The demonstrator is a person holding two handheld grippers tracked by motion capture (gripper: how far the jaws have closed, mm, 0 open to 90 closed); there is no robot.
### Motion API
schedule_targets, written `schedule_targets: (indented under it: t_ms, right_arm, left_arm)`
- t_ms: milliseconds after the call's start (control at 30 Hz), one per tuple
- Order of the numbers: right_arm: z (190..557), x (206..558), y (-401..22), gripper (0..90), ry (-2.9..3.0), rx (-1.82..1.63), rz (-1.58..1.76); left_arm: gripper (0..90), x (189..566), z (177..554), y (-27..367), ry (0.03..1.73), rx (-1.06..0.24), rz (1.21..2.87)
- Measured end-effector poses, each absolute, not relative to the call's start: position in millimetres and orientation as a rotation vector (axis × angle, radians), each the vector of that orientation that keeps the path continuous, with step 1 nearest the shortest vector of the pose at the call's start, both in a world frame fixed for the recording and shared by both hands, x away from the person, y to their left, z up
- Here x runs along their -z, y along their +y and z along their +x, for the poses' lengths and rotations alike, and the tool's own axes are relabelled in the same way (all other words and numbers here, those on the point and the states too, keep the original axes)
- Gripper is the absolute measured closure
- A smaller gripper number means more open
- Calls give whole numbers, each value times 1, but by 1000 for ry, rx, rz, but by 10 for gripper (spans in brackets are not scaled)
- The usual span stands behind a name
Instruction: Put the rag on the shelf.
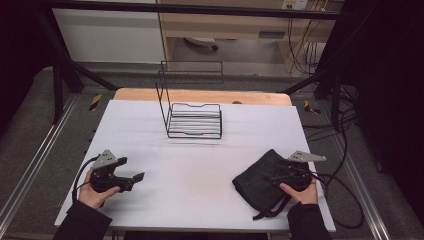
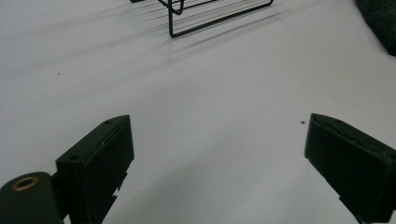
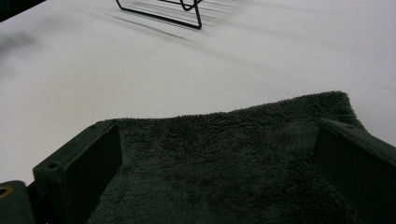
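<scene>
looks like things are barely getting started here. the dark fuzzy towel (image 1: 261, 182) is lying folded on the white table (image 1: 200, 150), near the front right corner, and nothing about it looks lifted yet. the right gripper (image 1: 280, 176) is over it, jaws spread wide with the towel (image 3: 224, 158) spanning the gap between them, so i'd say it's lined up for a grab but hasn't pinched anything. can't tell if the jaws are actually touching the fabric or just hovering over it.

the left gripper (image 1: 136, 177) is over at the front left, well apart from the towel, also wide open with only bare table between its jaws (image 2: 215, 154).

the wire rack (image 1: 192, 112) sits at the back middle with nothing in it. my guess is the towel ends up there, or gets refolded, but either way all the real work is still ahead: grab, lift, move.
</scene>
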State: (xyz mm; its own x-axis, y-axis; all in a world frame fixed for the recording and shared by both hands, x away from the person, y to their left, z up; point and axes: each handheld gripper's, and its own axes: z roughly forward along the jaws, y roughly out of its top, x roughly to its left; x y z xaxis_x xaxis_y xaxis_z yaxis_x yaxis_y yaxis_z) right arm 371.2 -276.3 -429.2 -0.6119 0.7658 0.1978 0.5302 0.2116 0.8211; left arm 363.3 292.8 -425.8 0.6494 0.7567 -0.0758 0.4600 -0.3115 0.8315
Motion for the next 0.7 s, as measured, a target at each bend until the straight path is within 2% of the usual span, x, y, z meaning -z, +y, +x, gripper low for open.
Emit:
schedule_targets:
  t_ms: [433,700]
  right_arm:
    - [371,427,-267,34,2256,-1312,1197]
    - [370,424,-252,128,2295,-1316,1153]
  left_arm:
    - [85,428,363,293,960,-411,1966]
    - [92,429,363,292,965,-412,1972]
